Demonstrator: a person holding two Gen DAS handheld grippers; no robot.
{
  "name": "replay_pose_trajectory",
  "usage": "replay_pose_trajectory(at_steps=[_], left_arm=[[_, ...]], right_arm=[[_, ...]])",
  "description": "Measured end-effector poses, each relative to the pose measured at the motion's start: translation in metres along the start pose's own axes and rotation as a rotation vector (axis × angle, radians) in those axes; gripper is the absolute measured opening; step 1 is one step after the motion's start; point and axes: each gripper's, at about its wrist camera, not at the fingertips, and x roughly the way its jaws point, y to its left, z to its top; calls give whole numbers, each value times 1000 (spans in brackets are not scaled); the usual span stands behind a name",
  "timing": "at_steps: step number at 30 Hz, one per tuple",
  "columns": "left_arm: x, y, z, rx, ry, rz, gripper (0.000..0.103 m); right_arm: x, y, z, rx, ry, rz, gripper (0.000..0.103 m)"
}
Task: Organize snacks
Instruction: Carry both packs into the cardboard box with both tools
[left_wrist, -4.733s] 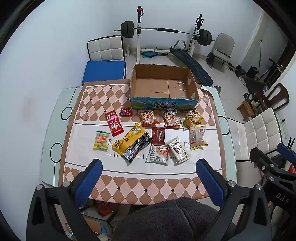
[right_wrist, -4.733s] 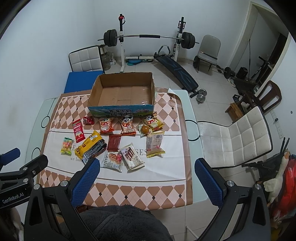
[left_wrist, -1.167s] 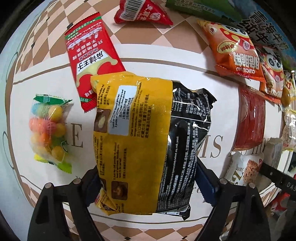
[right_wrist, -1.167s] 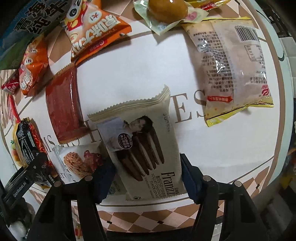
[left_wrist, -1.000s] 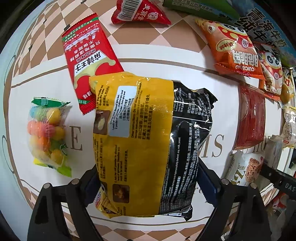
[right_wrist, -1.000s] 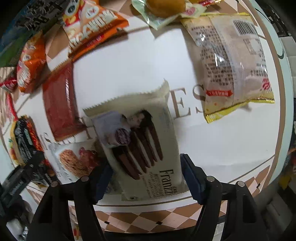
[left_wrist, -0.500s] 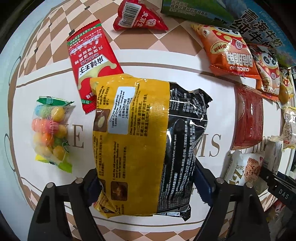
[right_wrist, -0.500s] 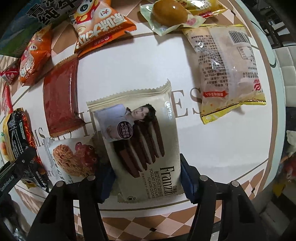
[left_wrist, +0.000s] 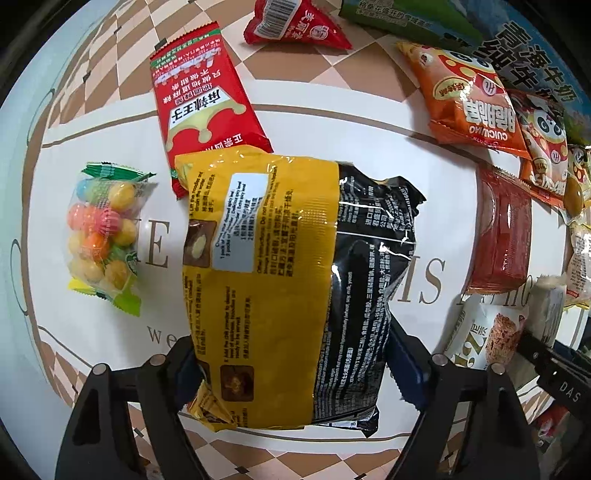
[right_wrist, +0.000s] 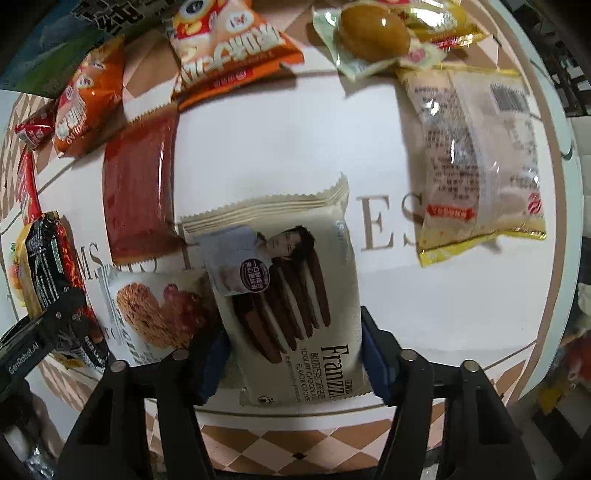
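My left gripper is shut on a large yellow and black noodle pack, its blue pads pressing both sides; the pack appears slightly raised off the tablecloth. My right gripper is shut on a cream Franzzi cookie pack, pads on both long edges. Around them lie a red sachet, a candy ball bag, orange chip bags, a red flat pack, an oat cookie pack, a clear bread pack and a packed egg.
The green and blue side of the cardboard box runs along the far edge behind the snacks. The white and brown checked tablecloth covers the table; its right edge is near the bread pack.
Both grippers came down from above the table and closed on their packs. In the last second both packs have lifted slightly and the views drew back a little.
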Motion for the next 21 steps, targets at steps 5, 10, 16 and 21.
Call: replay_pose_trajectory(at_steps=[5, 10, 16, 21], left_arm=[[-4, 18, -13, -12, -10, -3, 83], [-56, 36, -22, 7, -78, -69, 83], [-109, 41, 12, 36, -190, -189, 83], [-142, 19, 78, 62, -246, -266, 83]], right_arm=[[-7, -7, -8, 6, 21, 28, 63], [-43, -18, -20, -18, 1, 102, 62], [-130, -26, -18, -43, -86, 225, 62], [-204, -34, 28, -44, -170, 316, 63]])
